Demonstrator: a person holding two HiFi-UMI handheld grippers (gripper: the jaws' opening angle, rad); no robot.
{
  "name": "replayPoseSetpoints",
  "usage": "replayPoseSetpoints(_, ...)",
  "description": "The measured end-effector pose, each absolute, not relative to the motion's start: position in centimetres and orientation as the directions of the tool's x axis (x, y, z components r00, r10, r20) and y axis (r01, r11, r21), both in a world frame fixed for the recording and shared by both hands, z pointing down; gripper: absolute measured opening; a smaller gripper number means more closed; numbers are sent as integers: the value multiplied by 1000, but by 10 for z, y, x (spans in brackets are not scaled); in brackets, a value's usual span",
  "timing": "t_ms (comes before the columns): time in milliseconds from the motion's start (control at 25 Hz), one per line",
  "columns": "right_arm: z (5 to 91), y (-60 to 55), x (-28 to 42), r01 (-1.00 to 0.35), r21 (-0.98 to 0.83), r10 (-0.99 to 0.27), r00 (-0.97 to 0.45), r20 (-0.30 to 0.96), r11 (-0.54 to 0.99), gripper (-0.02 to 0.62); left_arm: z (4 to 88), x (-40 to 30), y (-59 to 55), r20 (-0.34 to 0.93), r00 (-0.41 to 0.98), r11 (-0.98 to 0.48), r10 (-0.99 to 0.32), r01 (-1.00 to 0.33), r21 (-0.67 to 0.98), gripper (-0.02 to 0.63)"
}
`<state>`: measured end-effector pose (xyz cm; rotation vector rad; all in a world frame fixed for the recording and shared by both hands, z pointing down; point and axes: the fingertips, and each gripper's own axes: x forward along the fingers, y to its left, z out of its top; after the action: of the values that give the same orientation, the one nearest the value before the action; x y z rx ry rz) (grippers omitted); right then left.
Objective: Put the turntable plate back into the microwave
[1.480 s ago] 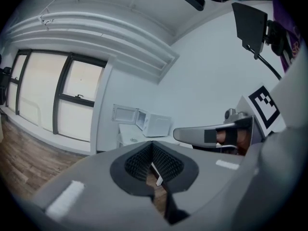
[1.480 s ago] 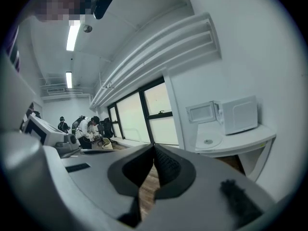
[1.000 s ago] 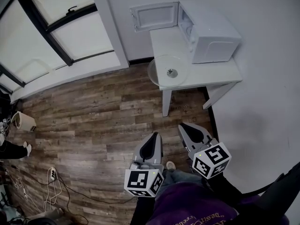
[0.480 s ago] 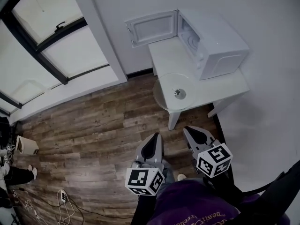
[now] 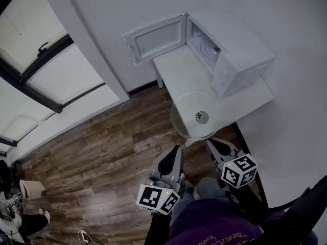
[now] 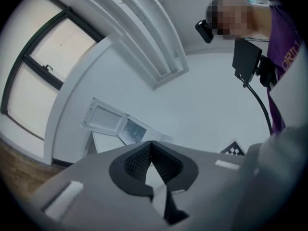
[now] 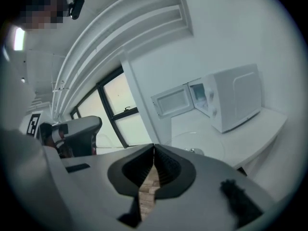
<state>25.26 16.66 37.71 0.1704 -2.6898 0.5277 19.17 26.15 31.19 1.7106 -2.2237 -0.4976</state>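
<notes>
My left gripper [image 5: 176, 149] has its jaws pressed together on nothing. The plate [image 5: 188, 111] lies on the table [image 5: 176, 68], seemingly overhanging its near edge, just ahead of my right gripper [image 5: 212, 142], whose jaws are likewise closed and empty. The microwave [image 5: 235, 47] stands beyond, its door [image 5: 156, 37] open.

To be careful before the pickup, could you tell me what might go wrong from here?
The glass turntable plate overhangs the table edge, so a bump from the shut left gripper or right gripper could tip it onto the floor. Smooth glass may slip from the jaws before reaching the open microwave.
</notes>
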Motion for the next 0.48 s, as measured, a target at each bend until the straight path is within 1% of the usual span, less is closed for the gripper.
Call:
replayPoseSetpoints(40, 381, 157, 253, -223, -334, -72, -910, 409, 916, 9, 317, 186, 256, 19, -242, 222, -970, -854, 470, -3)
replayPoseSetpoints(120, 391, 137, 259, -289, -309, -134, -888, 439, 906, 9, 336, 177, 246, 59, -225, 223, -973, -828, 515, -9)
replayPoseSetpoints(200, 403, 117, 266, -340, -297, -173, -865, 471, 892, 9, 361, 170, 237, 129, -207, 244, -970, -805, 540, 22)
replayPoseSetpoints(320, 422, 93, 272, -383, -322, -179, -837, 517, 866, 11, 403, 155, 230, 240, -214, 318, -947, -726, 609, 53)
replayPoseSetpoints(400, 437, 83, 275, -395, -365, -151, -826, 543, 843, 12, 428, 146, 228, 296, -204, 355, -933, -652, 670, 93)
replayPoseSetpoints(440, 445, 78, 275, -399, -401, -129, -823, 553, 825, 32, 440, 142, 226, 315, -191, 364, -930, -612, 702, 110)
replayPoseSetpoints(480, 453, 73, 275, -404, -441, -106, -821, 561, 801, 79, 451, 139, 223, 330, -172, 366, -928, -572, 734, 128)
